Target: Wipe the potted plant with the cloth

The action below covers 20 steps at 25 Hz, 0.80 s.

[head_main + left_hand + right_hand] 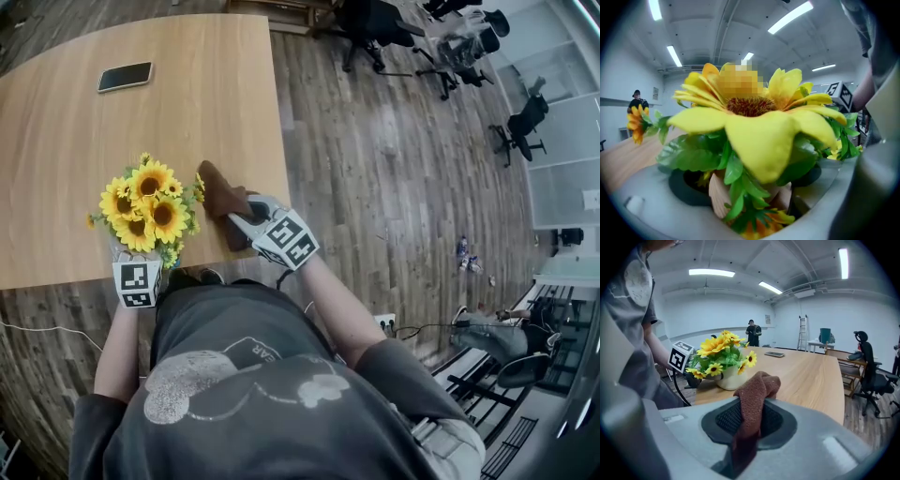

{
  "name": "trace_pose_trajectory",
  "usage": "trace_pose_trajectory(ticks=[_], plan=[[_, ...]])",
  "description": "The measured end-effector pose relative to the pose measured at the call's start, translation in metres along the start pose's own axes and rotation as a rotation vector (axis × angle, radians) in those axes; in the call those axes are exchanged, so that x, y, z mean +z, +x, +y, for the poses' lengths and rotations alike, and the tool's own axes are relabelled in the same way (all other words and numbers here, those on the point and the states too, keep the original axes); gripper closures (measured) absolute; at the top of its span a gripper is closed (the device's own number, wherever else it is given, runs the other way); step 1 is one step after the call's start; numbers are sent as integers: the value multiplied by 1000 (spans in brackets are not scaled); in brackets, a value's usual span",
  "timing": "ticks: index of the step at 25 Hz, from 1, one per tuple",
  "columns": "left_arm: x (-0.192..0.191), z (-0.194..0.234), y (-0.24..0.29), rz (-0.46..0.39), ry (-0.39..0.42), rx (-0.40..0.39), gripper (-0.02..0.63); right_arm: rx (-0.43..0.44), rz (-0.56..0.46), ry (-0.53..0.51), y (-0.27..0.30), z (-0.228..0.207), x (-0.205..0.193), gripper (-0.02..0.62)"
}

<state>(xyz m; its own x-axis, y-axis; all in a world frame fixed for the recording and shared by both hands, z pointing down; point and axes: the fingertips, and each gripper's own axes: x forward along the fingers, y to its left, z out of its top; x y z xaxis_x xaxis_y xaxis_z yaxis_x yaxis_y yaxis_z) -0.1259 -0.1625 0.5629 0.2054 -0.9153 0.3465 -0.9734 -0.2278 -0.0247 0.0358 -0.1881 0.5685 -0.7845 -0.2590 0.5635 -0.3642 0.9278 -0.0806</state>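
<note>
Clamping the cloth (757,394) in the right tool (750,416) beside the potted plant (723,357); gripping its pot (719,199) in the left tool (750,192), hidden by blooms in the head view.

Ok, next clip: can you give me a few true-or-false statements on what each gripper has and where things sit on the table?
1. The right gripper is clamped on a brown cloth. True.
2. The potted plant carries red roses. False: the flowers are yellow sunflowers.
3. The left gripper has the base of the potted plant between its jaws. True.
4. The phone lies against the pot. False: it lies far across the table, well apart from the plant, which stands near the person's edge.
</note>
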Motion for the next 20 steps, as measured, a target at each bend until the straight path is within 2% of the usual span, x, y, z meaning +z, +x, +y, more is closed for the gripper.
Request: trace_pose_trajectory(ticks=[7,13,20], plan=[[-6,-15,-6,-20,70,-157,92,97,28,-65,46,4,20,538],[-5,-33,-9,-18,119,-293,92,180,-12,-88,73,2,52,538],[-7,-40,-10,-4,141,-364,91,303,38,-147,87,20,60,538]])
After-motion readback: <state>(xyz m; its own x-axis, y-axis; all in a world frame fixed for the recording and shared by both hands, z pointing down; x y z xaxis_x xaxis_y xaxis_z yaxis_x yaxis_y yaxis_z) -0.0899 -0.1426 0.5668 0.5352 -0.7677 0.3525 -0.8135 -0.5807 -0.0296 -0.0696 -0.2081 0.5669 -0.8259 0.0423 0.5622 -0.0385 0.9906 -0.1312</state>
